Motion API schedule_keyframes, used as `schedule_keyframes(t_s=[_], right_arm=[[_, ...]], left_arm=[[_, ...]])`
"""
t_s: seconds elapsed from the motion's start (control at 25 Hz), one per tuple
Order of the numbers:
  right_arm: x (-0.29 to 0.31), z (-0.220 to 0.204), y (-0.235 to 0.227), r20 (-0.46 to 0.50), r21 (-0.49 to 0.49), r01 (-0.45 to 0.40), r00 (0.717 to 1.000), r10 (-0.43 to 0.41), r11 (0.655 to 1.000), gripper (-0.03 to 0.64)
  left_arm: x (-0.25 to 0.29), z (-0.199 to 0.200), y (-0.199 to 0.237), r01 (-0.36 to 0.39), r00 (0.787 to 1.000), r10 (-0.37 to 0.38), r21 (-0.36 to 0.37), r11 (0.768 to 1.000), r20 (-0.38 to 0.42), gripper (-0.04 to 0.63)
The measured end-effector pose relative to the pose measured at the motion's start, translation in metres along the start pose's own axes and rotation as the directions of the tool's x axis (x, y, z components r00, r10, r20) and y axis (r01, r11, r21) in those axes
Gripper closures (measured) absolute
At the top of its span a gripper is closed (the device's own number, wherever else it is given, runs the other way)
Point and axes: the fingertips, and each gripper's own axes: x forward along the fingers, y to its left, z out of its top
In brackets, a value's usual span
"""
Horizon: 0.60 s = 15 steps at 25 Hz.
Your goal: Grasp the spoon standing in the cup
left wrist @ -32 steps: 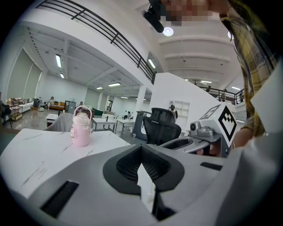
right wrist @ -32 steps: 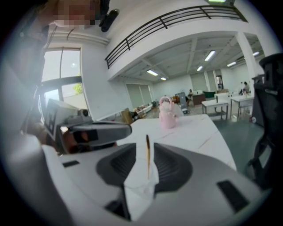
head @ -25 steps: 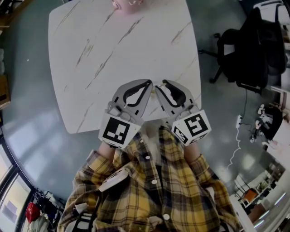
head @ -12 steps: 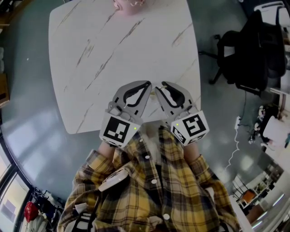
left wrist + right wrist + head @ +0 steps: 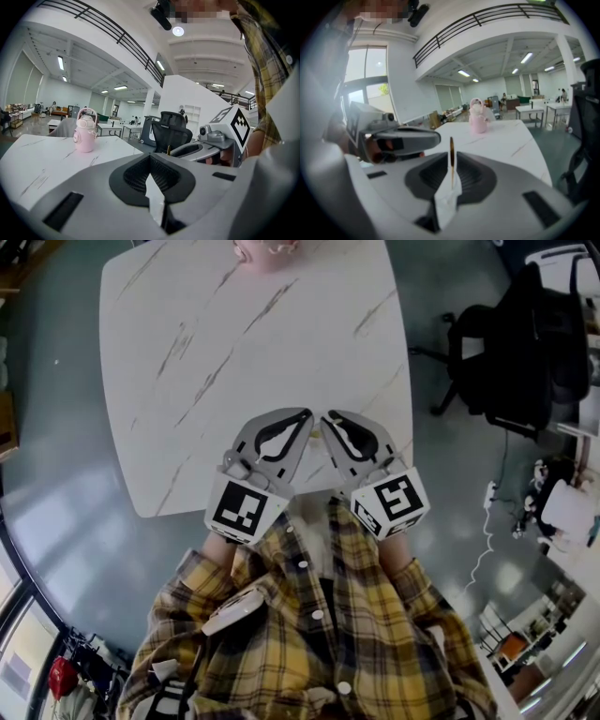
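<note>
While the person in the yellow plaid shirt (image 5: 328,634) stands at the near edge of the white marble-patterned table (image 5: 216,343), both grippers are held close to the body, side by side, jaws pointing out over the tabletop. The left gripper (image 5: 302,416) is clenched: in its own view the two jaws meet at the tip (image 5: 150,157) with nothing between them. The right gripper (image 5: 330,418) is also closed, but on something: its own view shows a thin gold-brown stem with a narrow oval top, seen edge-on, standing upright out of the joined jaw tips (image 5: 451,161). I read this as the spoon (image 5: 451,152). The same small gold sliver shows in the left gripper view, rising from the right gripper's jaws (image 5: 168,150), and in the head view as a yellowish speck between the two jaw tips (image 5: 319,434). The two tips lie just beside each other, apart. The pink lidded cup (image 5: 265,249) stands upright at the far edge of the table, well apart from both grippers; both gripper views show it (image 5: 86,136) (image 5: 477,119). A black office chair (image 5: 525,343) stands on the floor off the table's right side.
</note>
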Motion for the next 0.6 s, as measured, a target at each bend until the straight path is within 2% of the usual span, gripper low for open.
schedule_keyframes(t_s=[0.6], right_arm=[[-0.0053,-0.0035,-0.0015,-0.013,-0.006,-0.014,1.000,0.014,1.000,0.578]], left_arm=[[0.0032,0.0039,-0.0002,0.011,1.000,-0.011,0.011,1.000,0.005,0.580]])
